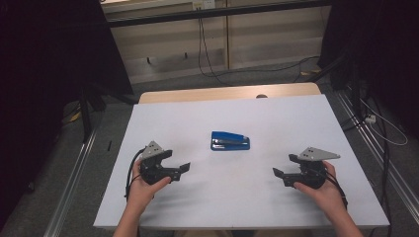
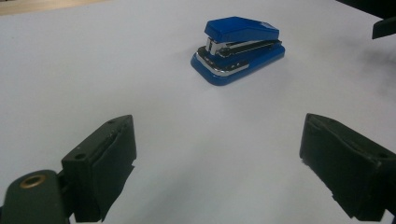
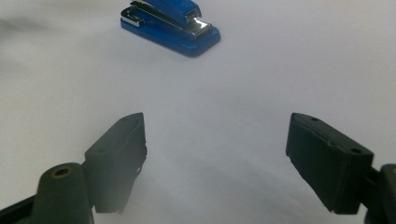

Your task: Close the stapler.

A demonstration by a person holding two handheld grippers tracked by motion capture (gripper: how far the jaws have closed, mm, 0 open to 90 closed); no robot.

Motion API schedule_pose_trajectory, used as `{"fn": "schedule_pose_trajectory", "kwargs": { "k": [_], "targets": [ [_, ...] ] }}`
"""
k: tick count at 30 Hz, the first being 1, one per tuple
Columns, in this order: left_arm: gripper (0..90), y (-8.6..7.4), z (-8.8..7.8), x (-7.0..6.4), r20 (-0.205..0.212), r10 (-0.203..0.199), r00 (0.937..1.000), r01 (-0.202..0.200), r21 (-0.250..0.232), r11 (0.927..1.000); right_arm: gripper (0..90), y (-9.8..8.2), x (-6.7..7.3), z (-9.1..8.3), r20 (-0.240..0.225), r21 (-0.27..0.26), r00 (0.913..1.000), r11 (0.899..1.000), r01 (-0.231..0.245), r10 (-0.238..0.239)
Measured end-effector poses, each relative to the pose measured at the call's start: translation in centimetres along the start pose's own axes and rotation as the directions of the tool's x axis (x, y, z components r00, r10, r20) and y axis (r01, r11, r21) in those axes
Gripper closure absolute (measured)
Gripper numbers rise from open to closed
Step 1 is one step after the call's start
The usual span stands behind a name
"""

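Stapler (image 1: 230,140): blue, with a chrome magazine, lying flat on the white table (image 1: 276,113). It sits near the table's centre, long axis running across the table as the high view shows it. Nothing touches it.

Left gripper (image 1: 182,169): held in the person's left hand (image 1: 143,190), below and to the left of the stapler in the high view, well apart from it. Jaws point toward the table's middle. In the left gripper view the two black jaws stand wide apart with bare table between them; the stapler (image 2: 238,49) lies ahead, beyond the jaw tips, slightly right of the midline, its raised blue top facing the camera. A dark corner of the other gripper (image 2: 385,27) shows to the right of the stapler.

Right gripper (image 1: 280,175): held in the right hand (image 1: 323,192), below and to the right of the stapler in the high view, also well apart from it. Jaws point toward the table's middle. In the right gripper view the jaws stand wide with nothing between them; the stapler (image 3: 170,25) lies ahead and left of the midline, chrome end catching light.

Both grippers hover near the table surface on opposite sides of the stapler; neither holds anything.
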State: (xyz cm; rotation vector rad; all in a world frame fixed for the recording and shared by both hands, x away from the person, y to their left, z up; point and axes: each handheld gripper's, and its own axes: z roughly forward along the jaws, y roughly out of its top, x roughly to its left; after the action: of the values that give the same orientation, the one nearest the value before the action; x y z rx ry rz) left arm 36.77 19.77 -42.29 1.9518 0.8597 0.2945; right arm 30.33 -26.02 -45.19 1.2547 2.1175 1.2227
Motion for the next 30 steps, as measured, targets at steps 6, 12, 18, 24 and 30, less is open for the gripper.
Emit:
{"fn": "schedule_pose_trajectory", "kwargs": {
  "k": [6,12,18,24,30],
  "targets": [
    [10.9,-0.8,-1.1,0.5,-0.021,0.004,0.9998,-0.004,0.001,1.0,20.2,-0.4,0.2,-0.4,0.001,0.006,1.0,1.0,0.0,0.0],
    [10.9,-1.4,-1.8,1.1,-0.032,-0.004,0.9995,0.004,0.005,1.0,19.9,-0.5,0.3,-0.8,0.0,0.002,1.0,1.0,0.004,-0.004],
    [10.4,-1.8,-2.3,1.5,-0.043,-0.004,0.9991,0.004,0.005,1.0,19.6,-0.7,0.3,-1.0,0.003,0.005,1.0,1.0,0.007,-0.007],
    [10.1,-2.3,-2.7,1.9,-0.049,-0.01,0.9987,0.01,0.011,0.9999,19.5,-1.0,0.1,-1.3,0.006,0.005,1.0,1.0,0.004,-0.004],
    [10.1,-2.5,-3.0,2.0,-0.056,0.005,0.9984,-0.004,0.019,0.9998,19.4,-1.0,0.1,-1.4,0.006,0.004,1.0,1.0,0.006,-0.006]
  ]
}}
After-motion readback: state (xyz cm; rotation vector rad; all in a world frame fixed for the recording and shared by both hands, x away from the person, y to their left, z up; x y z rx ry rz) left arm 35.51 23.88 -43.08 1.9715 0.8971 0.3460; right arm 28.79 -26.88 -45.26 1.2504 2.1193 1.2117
